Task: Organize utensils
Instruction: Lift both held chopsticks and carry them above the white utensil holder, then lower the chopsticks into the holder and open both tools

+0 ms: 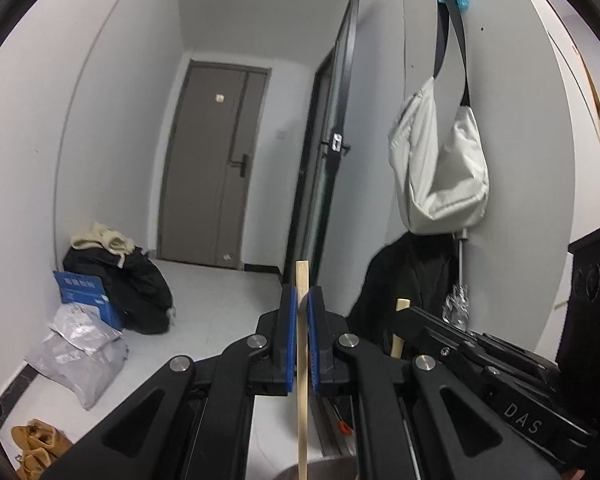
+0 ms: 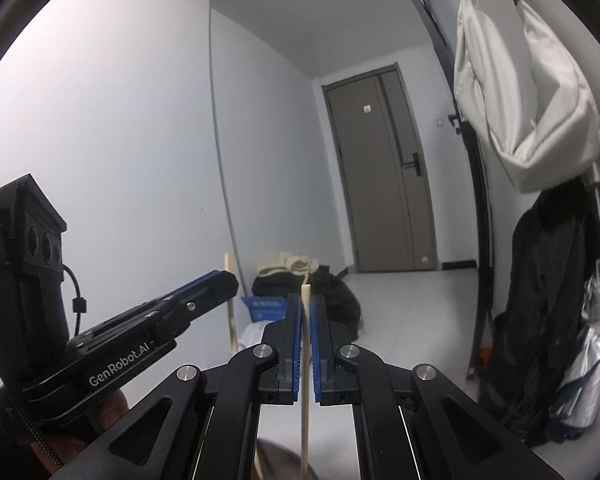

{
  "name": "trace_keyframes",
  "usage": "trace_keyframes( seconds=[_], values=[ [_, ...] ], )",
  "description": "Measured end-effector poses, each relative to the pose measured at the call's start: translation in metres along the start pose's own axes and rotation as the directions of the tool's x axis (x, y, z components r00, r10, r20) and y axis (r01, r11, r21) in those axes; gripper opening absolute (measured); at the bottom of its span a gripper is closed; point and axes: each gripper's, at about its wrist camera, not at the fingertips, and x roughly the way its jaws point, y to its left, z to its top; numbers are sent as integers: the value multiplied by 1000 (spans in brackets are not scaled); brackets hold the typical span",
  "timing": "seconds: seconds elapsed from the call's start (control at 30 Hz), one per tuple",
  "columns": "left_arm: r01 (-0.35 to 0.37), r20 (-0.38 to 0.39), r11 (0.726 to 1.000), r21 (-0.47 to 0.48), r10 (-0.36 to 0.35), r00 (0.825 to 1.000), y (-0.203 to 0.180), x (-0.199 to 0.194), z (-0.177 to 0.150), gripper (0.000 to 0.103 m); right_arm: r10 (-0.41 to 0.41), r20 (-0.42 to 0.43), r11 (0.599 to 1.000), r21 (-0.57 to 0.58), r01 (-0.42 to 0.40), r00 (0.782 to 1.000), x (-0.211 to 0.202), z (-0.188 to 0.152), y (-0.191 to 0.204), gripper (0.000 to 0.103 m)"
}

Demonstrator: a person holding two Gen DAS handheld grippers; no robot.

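My left gripper (image 1: 302, 300) is shut on a pale wooden chopstick (image 1: 302, 412) that stands upright between its blue pads; its lower end reaches a metal container (image 1: 320, 470) at the bottom edge. My right gripper (image 2: 305, 308) is shut on a second wooden chopstick (image 2: 305, 408), also upright. The right gripper shows in the left wrist view (image 1: 412, 316) with its chopstick (image 1: 400, 328) close on the right. The left gripper shows in the right wrist view (image 2: 220, 284) with its chopstick (image 2: 231, 320) on the left.
A hallway lies ahead with a grey door (image 1: 212, 164) at its end. Dark clothes, a blue box (image 1: 86, 292) and grey parcels lie on the floor at left. A white bag (image 1: 436, 160) and a black coat (image 1: 404, 280) hang on the right wall.
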Motion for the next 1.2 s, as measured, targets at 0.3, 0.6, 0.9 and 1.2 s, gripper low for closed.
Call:
trace_keyframes(
  seconds=[0.3, 0.6, 0.9, 1.2],
  values=[
    [8, -33, 1000, -25, -9, 999, 1, 0, -7, 2, 15, -49, 1000, -14, -15, 999, -2, -14, 5, 4],
    [12, -87, 999, -40, -16, 996, 3, -2, -14, 2, 31, -85, 999, -13, -33, 996, 5, -21, 3, 4],
    [71, -194, 994, -83, -86, 977, 7, -4, -20, 2, 77, -145, 997, -2, -78, 986, 4, -27, 6, 7],
    [-28, -284, 999, -33, 17, 959, -1, -21, -16, 58, 35, -151, 995, 102, -20, 988, -22, -26, -6, 20]
  ],
)
